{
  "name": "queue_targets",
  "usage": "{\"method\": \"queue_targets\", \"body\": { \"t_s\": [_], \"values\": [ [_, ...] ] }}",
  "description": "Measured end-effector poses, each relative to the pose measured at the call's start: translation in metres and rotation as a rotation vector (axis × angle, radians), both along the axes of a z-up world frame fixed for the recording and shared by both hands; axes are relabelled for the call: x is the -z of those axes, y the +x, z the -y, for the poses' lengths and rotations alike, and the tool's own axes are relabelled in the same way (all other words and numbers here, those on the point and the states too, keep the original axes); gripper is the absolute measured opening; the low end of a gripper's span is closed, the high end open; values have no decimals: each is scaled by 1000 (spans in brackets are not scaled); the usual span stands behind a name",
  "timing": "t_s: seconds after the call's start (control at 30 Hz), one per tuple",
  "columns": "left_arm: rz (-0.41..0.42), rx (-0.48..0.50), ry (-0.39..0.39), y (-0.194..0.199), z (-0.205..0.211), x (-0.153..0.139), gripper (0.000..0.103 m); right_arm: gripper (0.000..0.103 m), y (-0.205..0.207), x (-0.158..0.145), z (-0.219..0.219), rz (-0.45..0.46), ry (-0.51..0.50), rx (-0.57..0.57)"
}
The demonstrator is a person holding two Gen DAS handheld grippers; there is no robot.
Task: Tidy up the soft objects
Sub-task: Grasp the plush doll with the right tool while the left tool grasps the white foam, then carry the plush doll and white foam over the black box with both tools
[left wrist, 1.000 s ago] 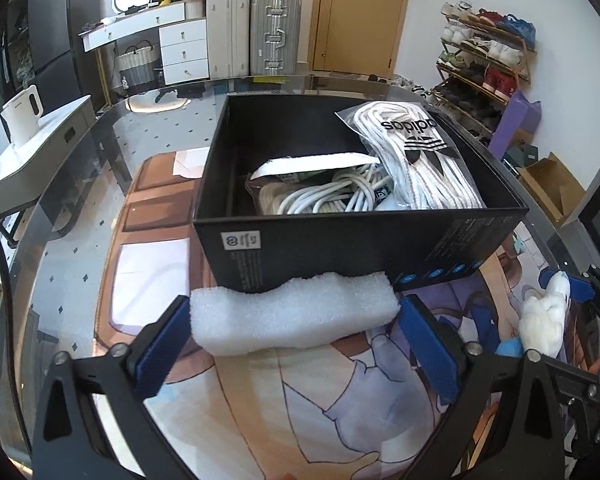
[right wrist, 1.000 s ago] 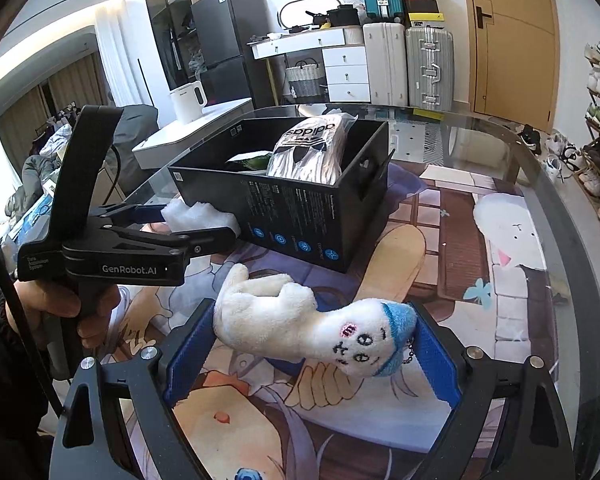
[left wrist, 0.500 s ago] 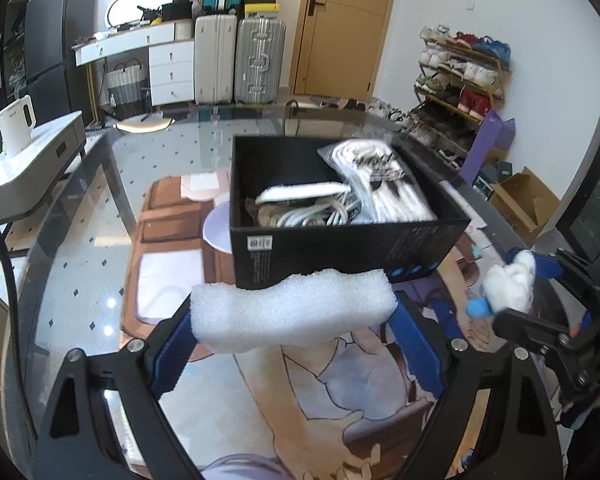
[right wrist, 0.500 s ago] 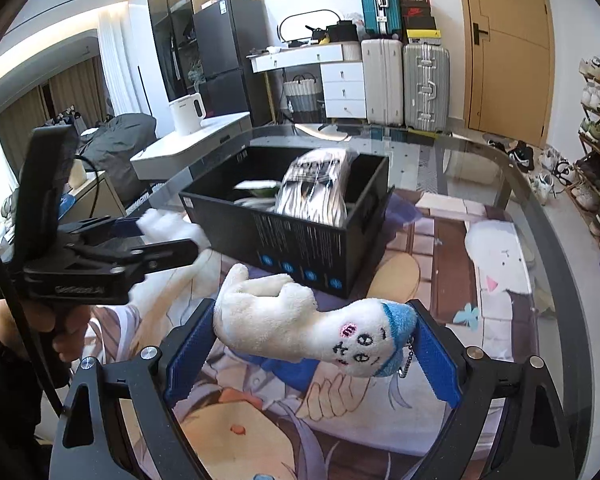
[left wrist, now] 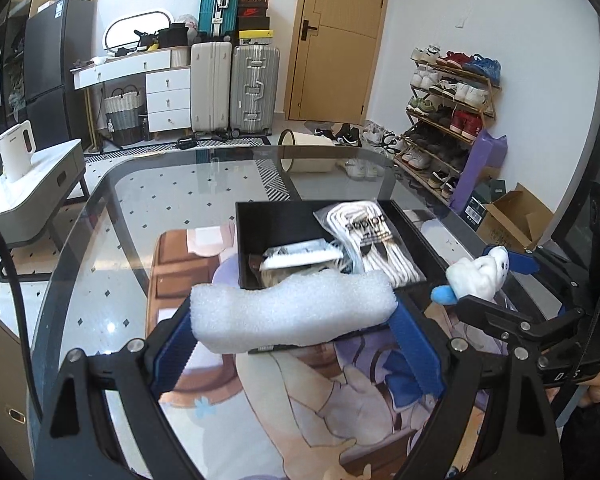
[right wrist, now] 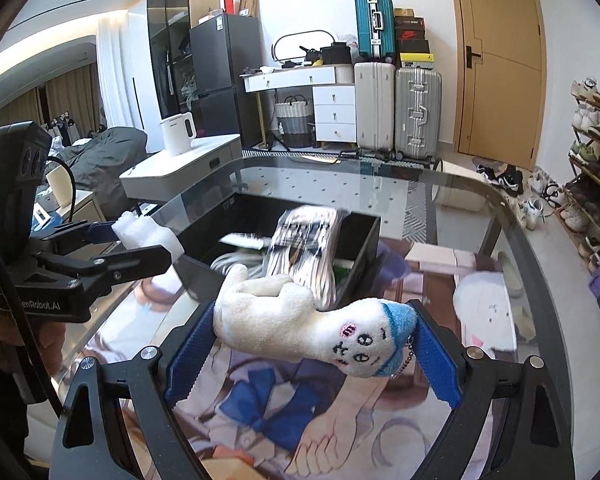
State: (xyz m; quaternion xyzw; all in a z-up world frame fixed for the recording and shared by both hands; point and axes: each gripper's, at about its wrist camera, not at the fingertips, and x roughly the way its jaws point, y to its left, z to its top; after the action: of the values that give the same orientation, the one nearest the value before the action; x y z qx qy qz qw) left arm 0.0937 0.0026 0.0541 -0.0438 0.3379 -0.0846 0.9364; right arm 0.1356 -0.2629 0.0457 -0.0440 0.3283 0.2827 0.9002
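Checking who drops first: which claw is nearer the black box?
Left. The left claw holds foam at the black box near wall; the right claw hangs beside its corner.

A white foam block (left wrist: 292, 312) sits between blue pads (left wrist: 414, 344) beside a black box (left wrist: 252, 220). A cream plush toy (right wrist: 312, 324) wears a blue cap, pink cheek and black stitched face above a cartoon-printed mat (right wrist: 284, 408).

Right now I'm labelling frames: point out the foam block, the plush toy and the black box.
foam block (left wrist: 292, 312), left wrist view, middle of its front face.
plush toy (right wrist: 300, 324), right wrist view, its white body.
black box (left wrist: 242, 248), left wrist view, inner left wall.
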Motion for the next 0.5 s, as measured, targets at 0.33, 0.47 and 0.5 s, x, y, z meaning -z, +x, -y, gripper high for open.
{"method": "queue_targets", "body": {
  "t_s": [0.33,0.47,0.5],
  "values": [
    [11,-2,7,35,-1,-13,91,93,21,-1,-19,38,-33,-10],
    [8,8,15,51,1,-14,91,93,27,0,-30,49,-48,-26],
    [3,7,15,55,1,-13,91,93,29,1,-32,48,-48,-29]
  ]
}}
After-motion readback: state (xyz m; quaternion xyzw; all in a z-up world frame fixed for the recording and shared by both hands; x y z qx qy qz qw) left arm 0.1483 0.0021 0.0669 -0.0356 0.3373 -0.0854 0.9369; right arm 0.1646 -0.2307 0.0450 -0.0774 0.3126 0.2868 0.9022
